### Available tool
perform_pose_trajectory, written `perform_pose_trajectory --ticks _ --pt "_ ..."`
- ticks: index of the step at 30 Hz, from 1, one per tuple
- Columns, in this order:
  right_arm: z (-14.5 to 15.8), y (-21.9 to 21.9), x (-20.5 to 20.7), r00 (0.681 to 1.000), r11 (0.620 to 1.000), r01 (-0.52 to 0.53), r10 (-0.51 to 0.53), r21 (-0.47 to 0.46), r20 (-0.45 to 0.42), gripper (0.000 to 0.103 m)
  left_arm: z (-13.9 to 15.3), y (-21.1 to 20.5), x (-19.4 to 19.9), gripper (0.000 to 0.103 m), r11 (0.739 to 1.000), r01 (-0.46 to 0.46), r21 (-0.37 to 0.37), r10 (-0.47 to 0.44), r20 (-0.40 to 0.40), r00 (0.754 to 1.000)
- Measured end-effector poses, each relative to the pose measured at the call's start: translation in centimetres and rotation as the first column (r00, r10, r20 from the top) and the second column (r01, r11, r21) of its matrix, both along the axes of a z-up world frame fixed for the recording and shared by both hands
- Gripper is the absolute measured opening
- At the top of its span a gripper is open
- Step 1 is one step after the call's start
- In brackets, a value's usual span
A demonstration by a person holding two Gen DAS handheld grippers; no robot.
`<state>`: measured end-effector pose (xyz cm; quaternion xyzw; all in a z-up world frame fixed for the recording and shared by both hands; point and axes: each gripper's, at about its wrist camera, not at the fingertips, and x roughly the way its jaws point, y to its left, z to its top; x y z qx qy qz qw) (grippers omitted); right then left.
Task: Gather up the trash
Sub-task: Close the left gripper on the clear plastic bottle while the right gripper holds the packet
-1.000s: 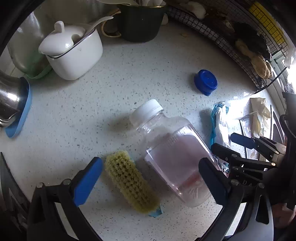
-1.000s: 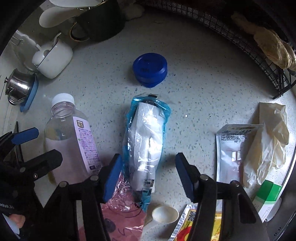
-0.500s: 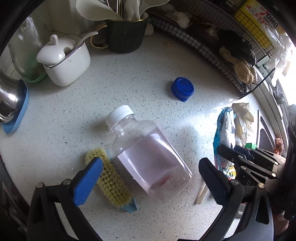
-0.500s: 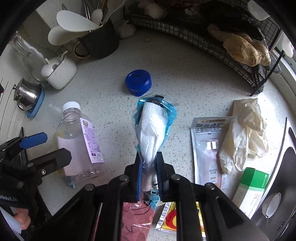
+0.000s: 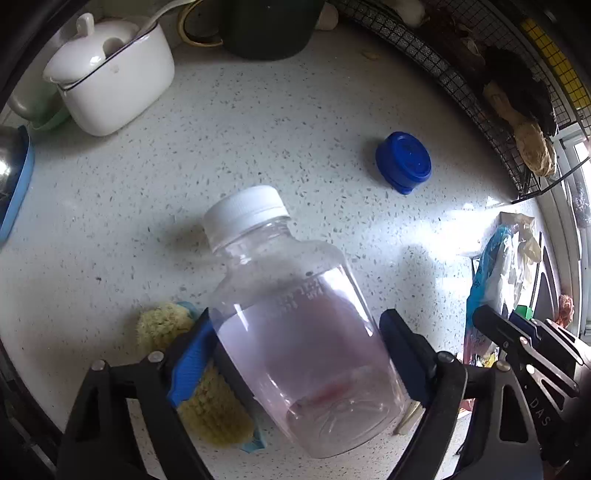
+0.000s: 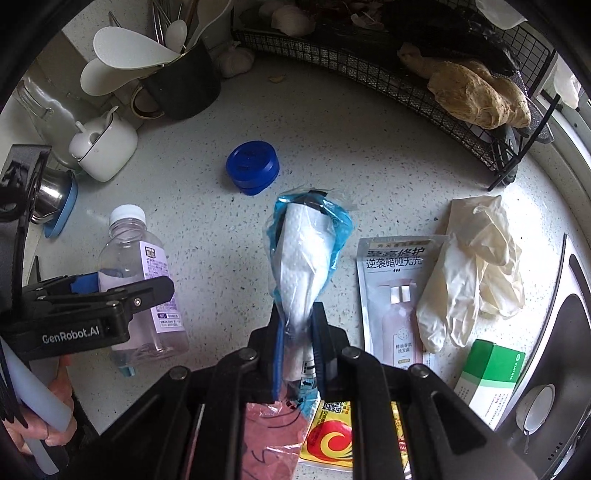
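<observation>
On the counter (image 6: 388, 155): my left gripper (image 5: 295, 354) clamps the bottle (image 5: 295, 317) mid-body, light, slick; my right gripper (image 6: 298, 332) pinches the soft, crinkly wrapper (image 6: 306, 258) at its near end.

A: The yellow brush (image 5: 207, 402) is lying half behind the left tongs (image 5: 297, 350) and the plastic bottle (image 5: 303, 332); its handle is not showing.

B: In the right wrist view, the pink bag (image 6: 273, 435) and the yellow packet (image 6: 332, 439) are disappearing under the right tongs (image 6: 298, 354).

A: The small print on the bottle label is too small to read.

B: The dark cup (image 5: 266, 29) is being cut off by the top edge.
</observation>
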<state>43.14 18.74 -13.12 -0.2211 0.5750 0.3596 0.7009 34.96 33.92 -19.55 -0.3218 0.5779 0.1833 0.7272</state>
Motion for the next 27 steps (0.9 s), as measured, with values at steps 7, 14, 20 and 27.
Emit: perform_pose_trajectory --ticks 7,14,20,27 --pt "-0.4 -0.5 0.4 1.000 1.000 0.017 -0.017 0.011 -0.021 0.013 0.0 -1.3 -0.1 0.081 0.998 0.061 -0.008 -0.060 0.028 0.998" --pt "0.5 -2.5 -0.2 0.999 0.999 0.042 -0.041 0.032 -0.014 0.013 0.9 -3.6 -0.5 0.075 0.992 0.123 0.011 -0.124 0.065 0.990" --pt "1.5 -4.9 -1.0 0.997 0.995 0.078 -0.078 0.055 -0.013 0.013 1.4 -5.7 -0.9 0.073 0.981 0.187 0.048 -0.189 0.037 0.981" --pt "2.3 -7.6 -2.5 0.995 0.992 0.104 -0.103 0.075 -0.018 0.013 2.1 -7.8 -2.0 0.072 0.972 0.228 0.055 -0.231 0.054 0.972"
